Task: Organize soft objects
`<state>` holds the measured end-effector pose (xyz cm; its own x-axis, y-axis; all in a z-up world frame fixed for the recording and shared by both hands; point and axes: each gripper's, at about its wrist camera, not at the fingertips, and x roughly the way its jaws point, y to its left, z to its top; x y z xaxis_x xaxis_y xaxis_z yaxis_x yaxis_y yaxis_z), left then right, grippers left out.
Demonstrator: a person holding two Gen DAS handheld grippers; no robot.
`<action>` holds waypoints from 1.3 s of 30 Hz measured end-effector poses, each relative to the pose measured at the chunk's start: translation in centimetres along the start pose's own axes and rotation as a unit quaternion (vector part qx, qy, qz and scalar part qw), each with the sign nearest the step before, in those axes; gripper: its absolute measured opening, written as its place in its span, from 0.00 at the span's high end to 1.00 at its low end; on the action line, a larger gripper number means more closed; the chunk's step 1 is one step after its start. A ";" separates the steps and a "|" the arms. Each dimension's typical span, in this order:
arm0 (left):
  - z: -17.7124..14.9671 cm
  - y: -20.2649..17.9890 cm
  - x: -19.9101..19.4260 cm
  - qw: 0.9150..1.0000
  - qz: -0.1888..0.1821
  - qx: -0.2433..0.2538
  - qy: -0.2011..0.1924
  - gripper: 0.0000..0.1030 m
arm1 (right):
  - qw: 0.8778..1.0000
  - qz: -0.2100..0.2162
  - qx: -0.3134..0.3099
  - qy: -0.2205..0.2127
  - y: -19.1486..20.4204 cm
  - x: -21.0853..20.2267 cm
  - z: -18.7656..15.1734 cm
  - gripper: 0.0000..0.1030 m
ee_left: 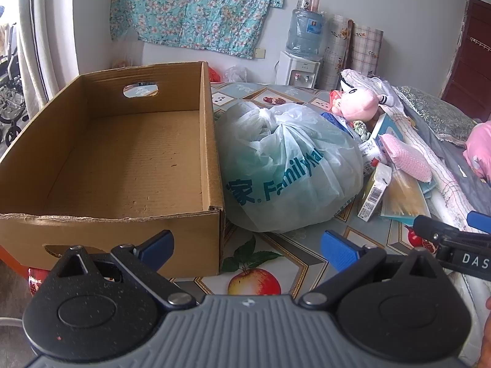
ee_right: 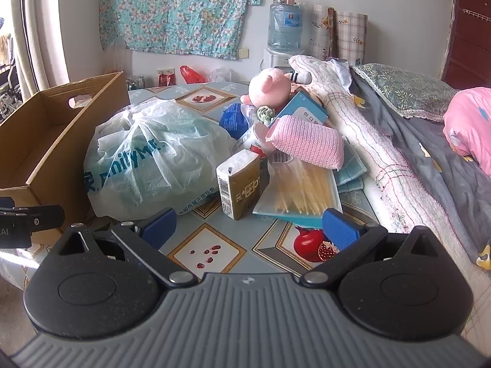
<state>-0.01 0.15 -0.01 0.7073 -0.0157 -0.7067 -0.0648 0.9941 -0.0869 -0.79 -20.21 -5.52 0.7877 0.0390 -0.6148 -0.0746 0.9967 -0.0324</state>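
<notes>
With both the left gripper [ee_left: 248,247] and right gripper [ee_right: 249,225] spread wide and empty, the pink plush [ee_right: 269,87] at upper centre should be pinched mid-body, then lifted into the empty box [ee_left: 211,141] at left.

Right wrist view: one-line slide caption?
Open right claw faces a tied plastic bag, pink knit pad and plush toy; cardboard box at left.

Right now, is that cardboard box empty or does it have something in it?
Empty. The cardboard box shows only its bare brown floor, nothing inside.
</notes>
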 end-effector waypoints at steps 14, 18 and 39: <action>0.2 0.5 0.2 1.000 0.006 -0.010 -0.001 0.00 | 1.000 0.004 -0.003 -0.001 0.6 0.3 0.5 0.01; 0.2 0.6 0.2 1.000 0.007 -0.011 -0.001 0.00 | 1.000 0.006 -0.005 -0.003 0.8 0.3 0.4 0.01; 0.1 0.6 0.5 1.000 0.007 -0.008 0.003 0.00 | 0.999 0.009 -0.032 -0.005 1.8 0.1 0.5 0.01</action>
<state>0.32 0.71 -0.35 0.7023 -0.0034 -0.7119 -0.0857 0.9923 -0.0893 -0.50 -18.37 -5.26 0.7923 0.0576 -0.6074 -0.1274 0.9892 -0.0723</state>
